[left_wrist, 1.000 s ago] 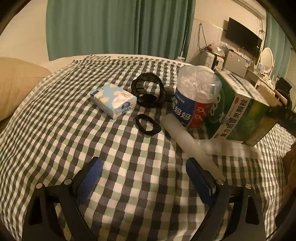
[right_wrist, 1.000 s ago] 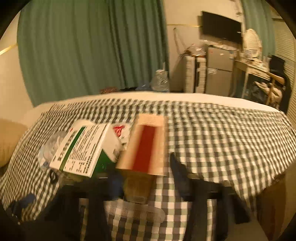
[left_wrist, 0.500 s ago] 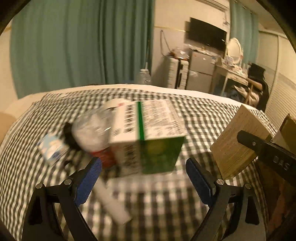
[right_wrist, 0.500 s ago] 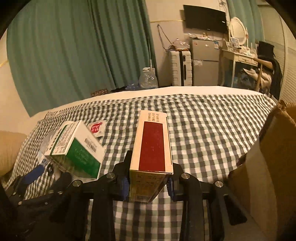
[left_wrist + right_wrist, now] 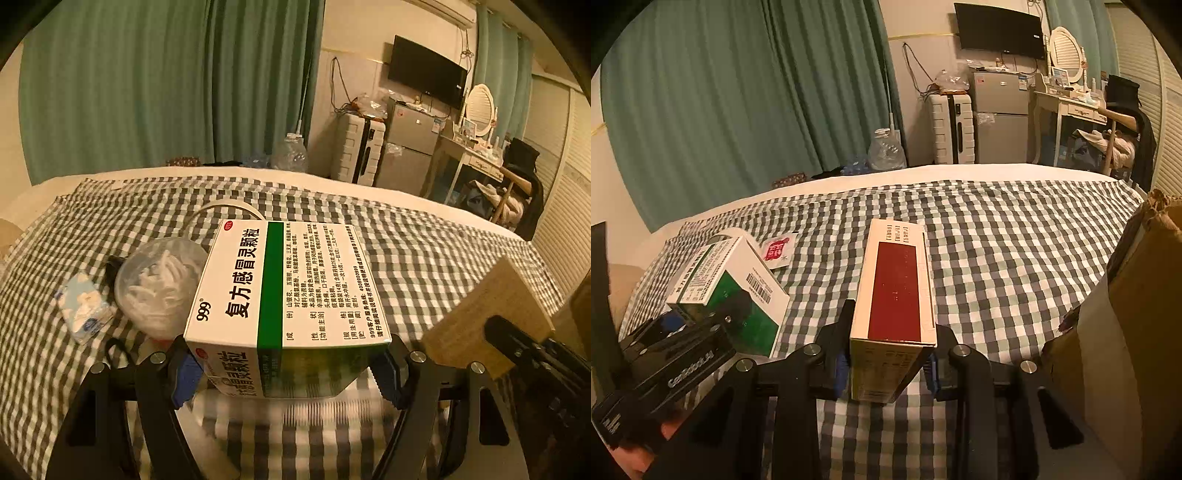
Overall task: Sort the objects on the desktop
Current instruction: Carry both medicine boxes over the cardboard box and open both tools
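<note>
Jaws of the left gripper (image 5: pixel 284 369) are closing on the green-and-white medicine box (image 5: pixel 284 288), whose sides sit against the blue pads above the checkered bedspread (image 5: pixel 424 258). Further right, the right gripper (image 5: pixel 888 363) stands clenched on the narrow red-and-cream box (image 5: pixel 897 291), held lengthwise over the bed, with a cardboard carton (image 5: pixel 1137 314) at the far right edge.
</note>
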